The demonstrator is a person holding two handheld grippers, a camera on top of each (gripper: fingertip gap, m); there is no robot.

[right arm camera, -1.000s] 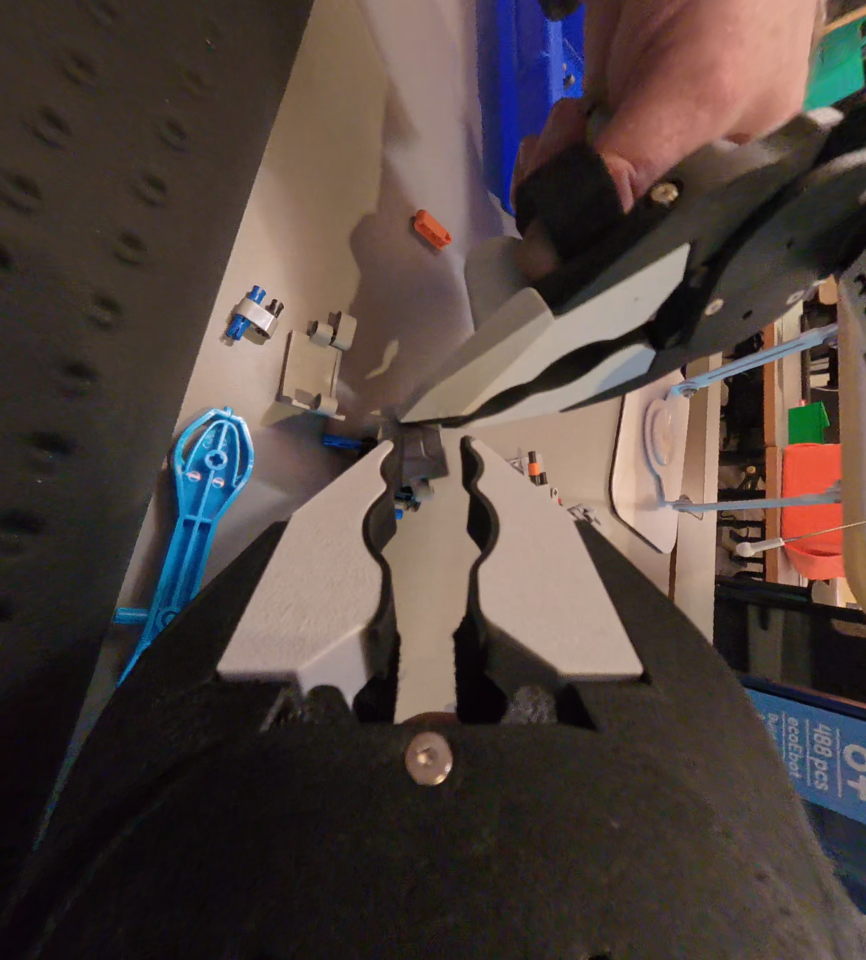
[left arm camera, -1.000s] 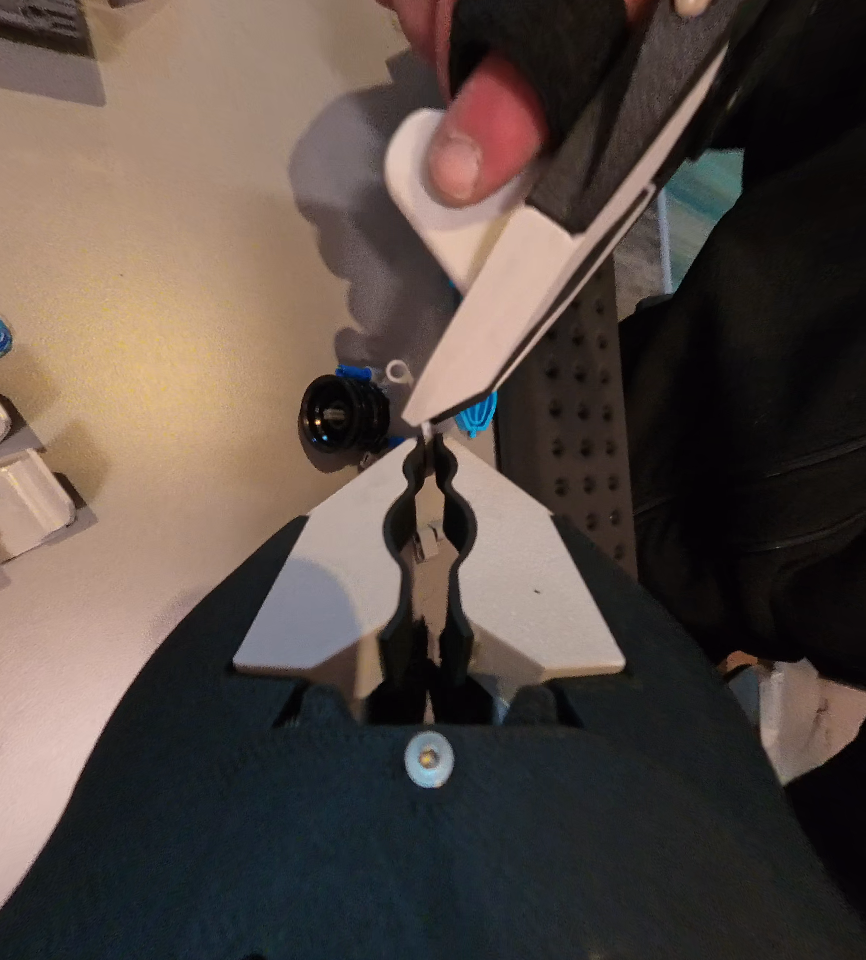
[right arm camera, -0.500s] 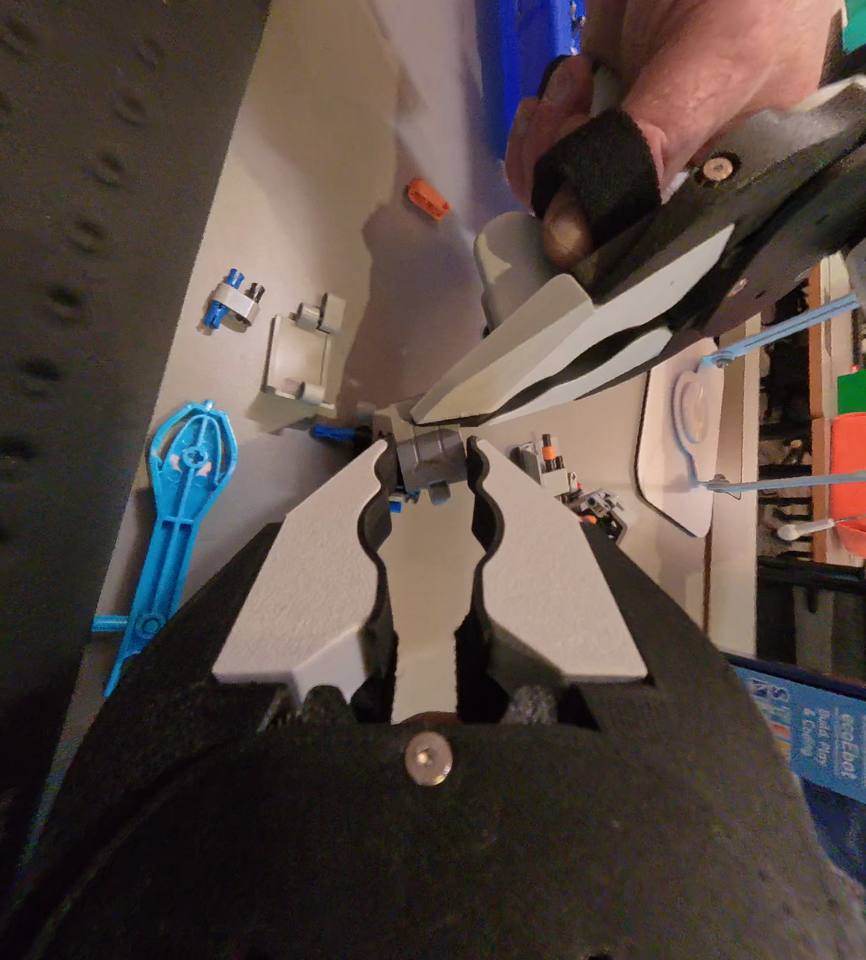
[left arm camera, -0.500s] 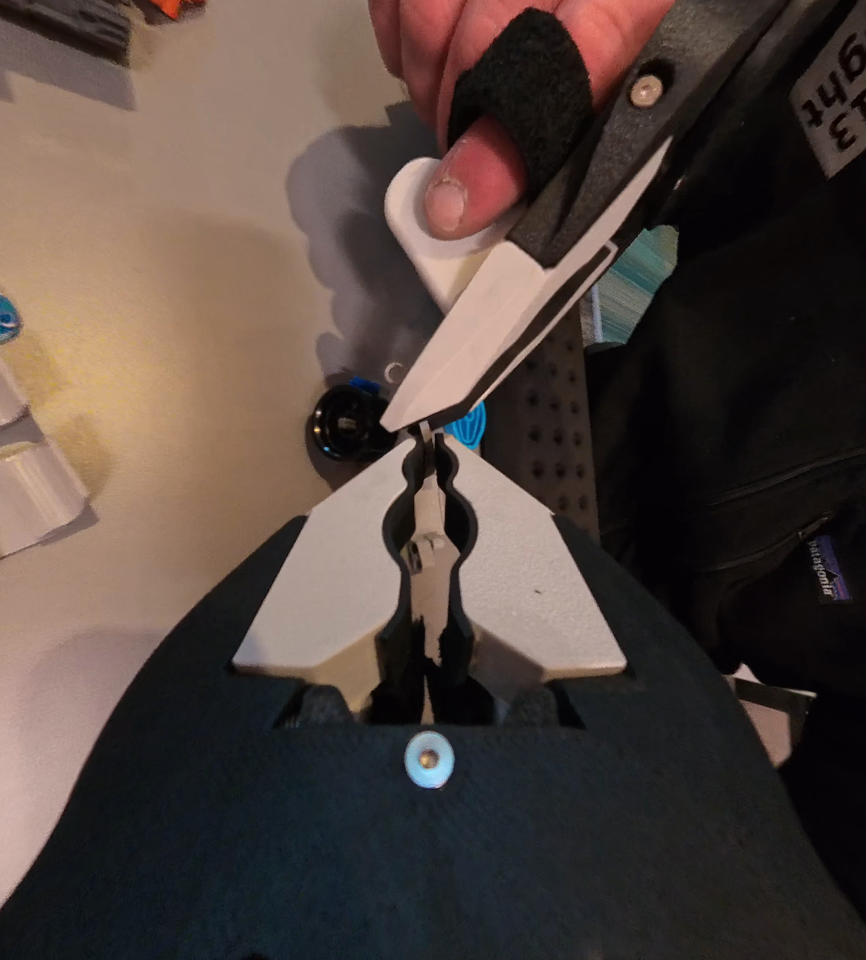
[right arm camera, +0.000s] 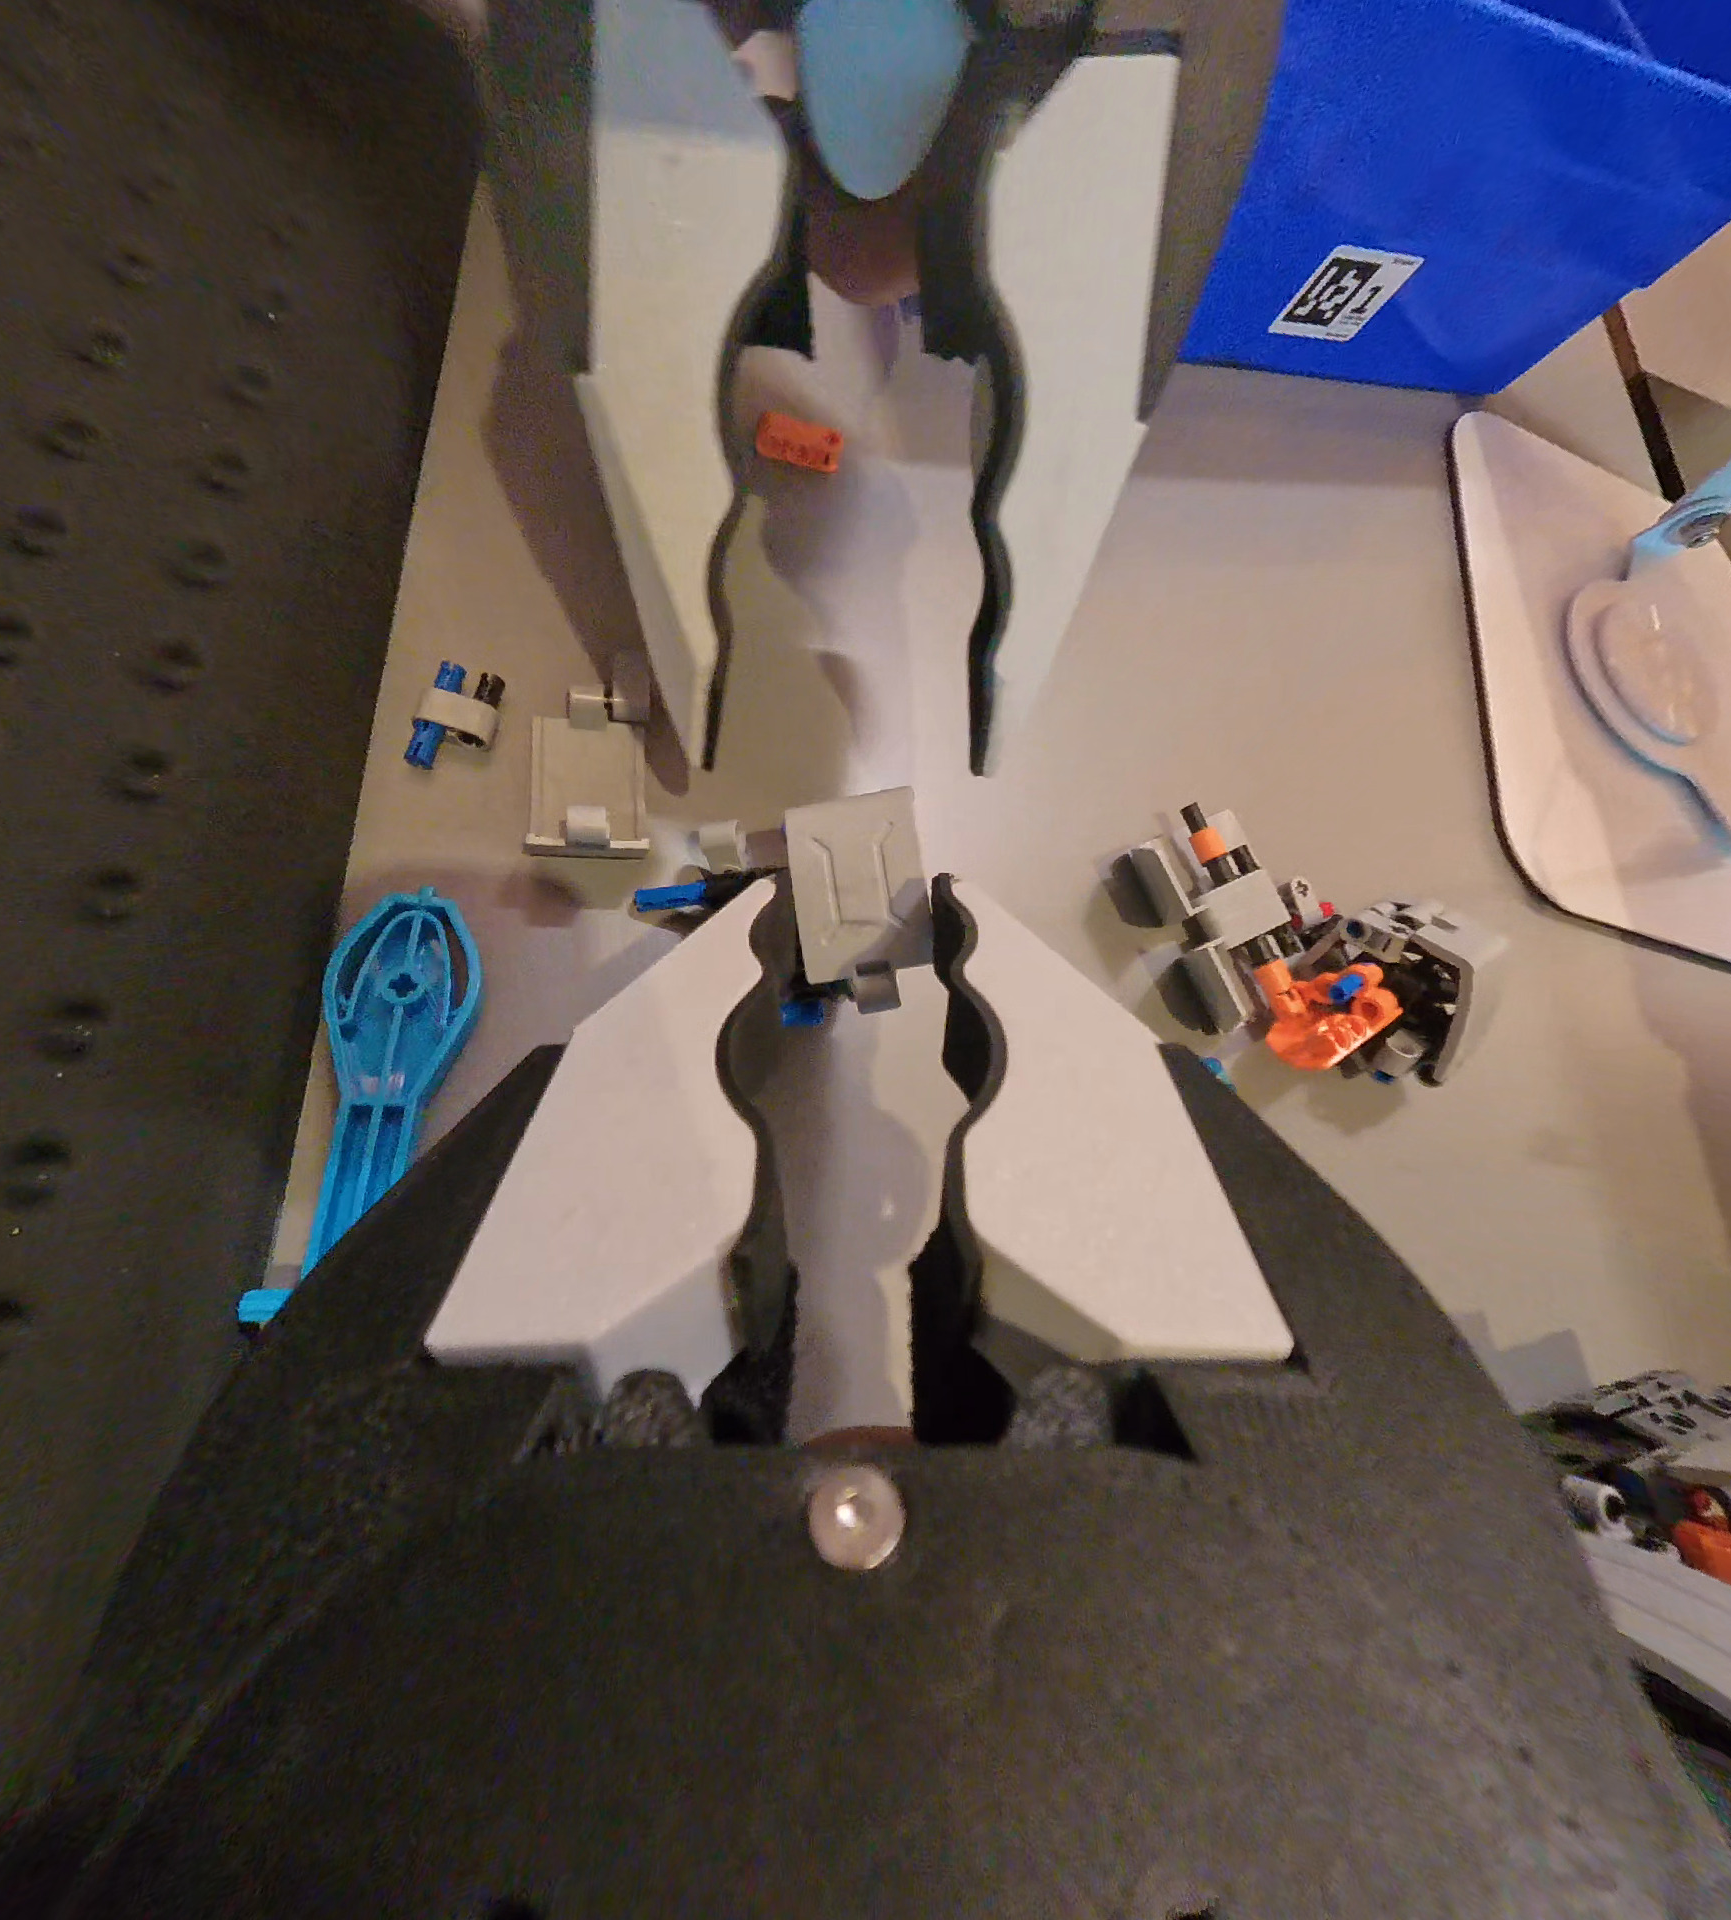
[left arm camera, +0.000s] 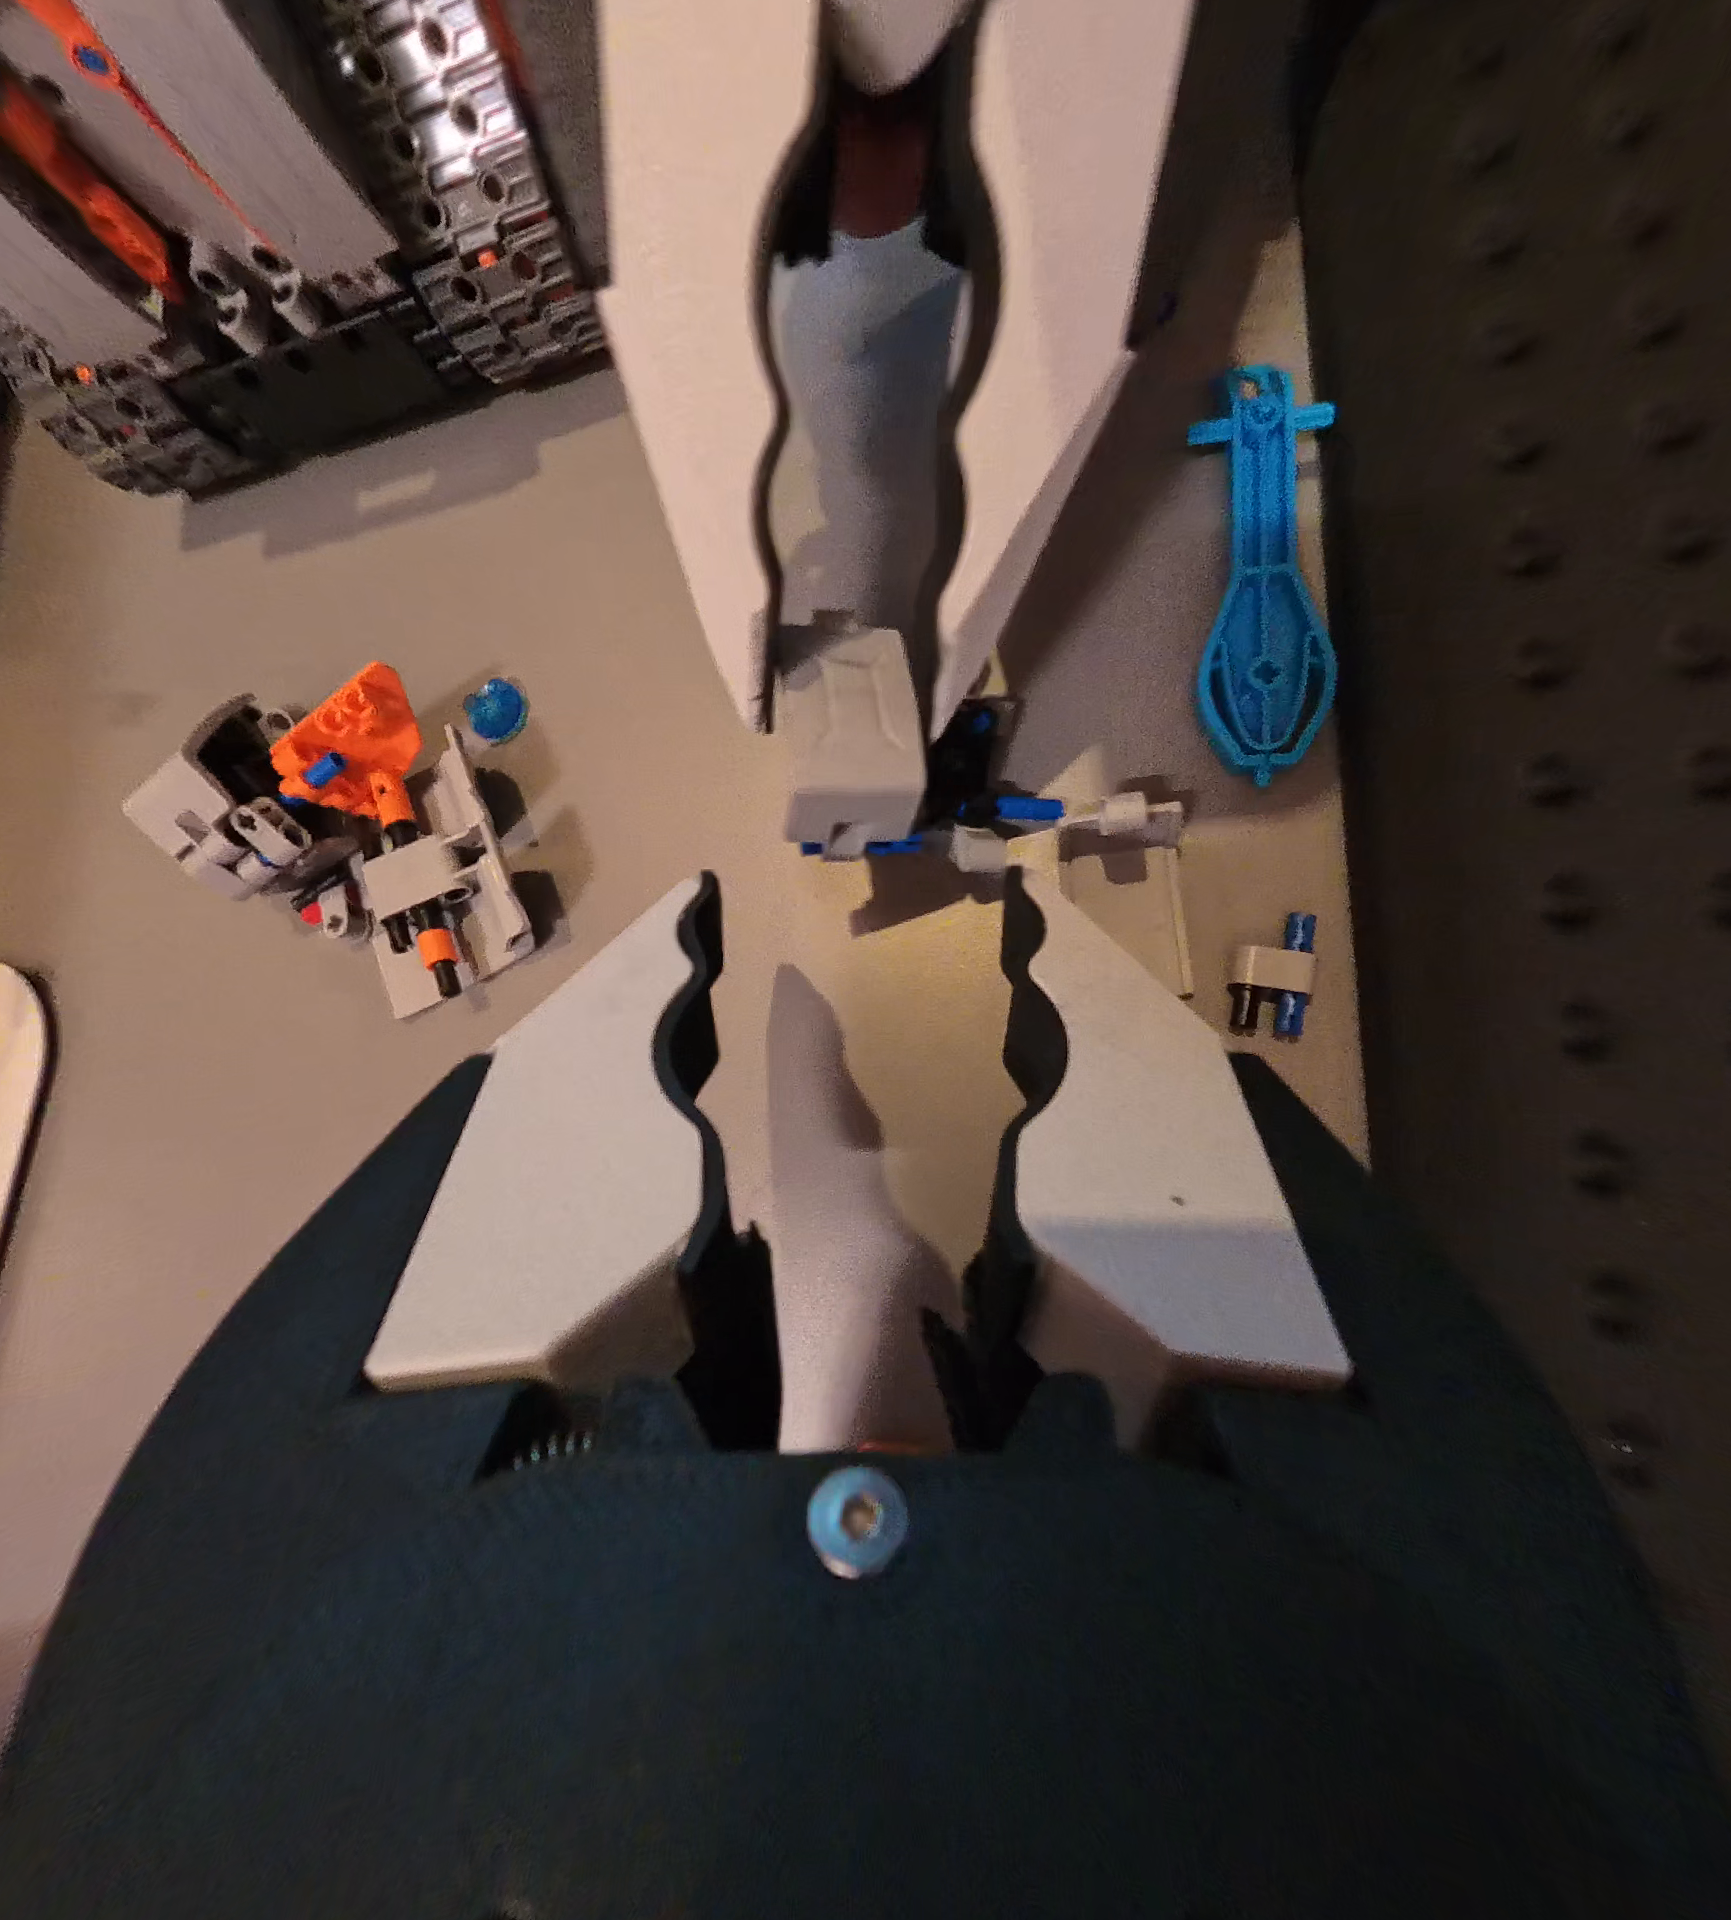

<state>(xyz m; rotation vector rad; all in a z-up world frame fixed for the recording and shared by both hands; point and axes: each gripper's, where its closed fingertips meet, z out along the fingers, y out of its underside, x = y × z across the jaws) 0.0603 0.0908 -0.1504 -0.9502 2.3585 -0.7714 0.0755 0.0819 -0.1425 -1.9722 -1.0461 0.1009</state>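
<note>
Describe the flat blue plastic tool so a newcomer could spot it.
Find the dark dimpled mat along the beige table edge. The flat blue plastic tool lies beside it, near the small grey panel. It alone is long, paddle-shaped, openwork.

Both of my cameras ride on my tongs and look steeply down at the beige table [left arm camera: 165, 1143] from close above. The left wrist view faces along my left tongs [left arm camera: 861, 914]; the right wrist view faces along my right tongs [right arm camera: 856, 894] from the opposite side, so each sees the other's tongs pointing back. They share the table's middle: the small grey plastic brick panel [left arm camera: 856, 748] [right arm camera: 856, 883] and the flat blue plastic paddle-shaped piece [left arm camera: 1266, 623] [right arm camera: 393, 1029].
</note>
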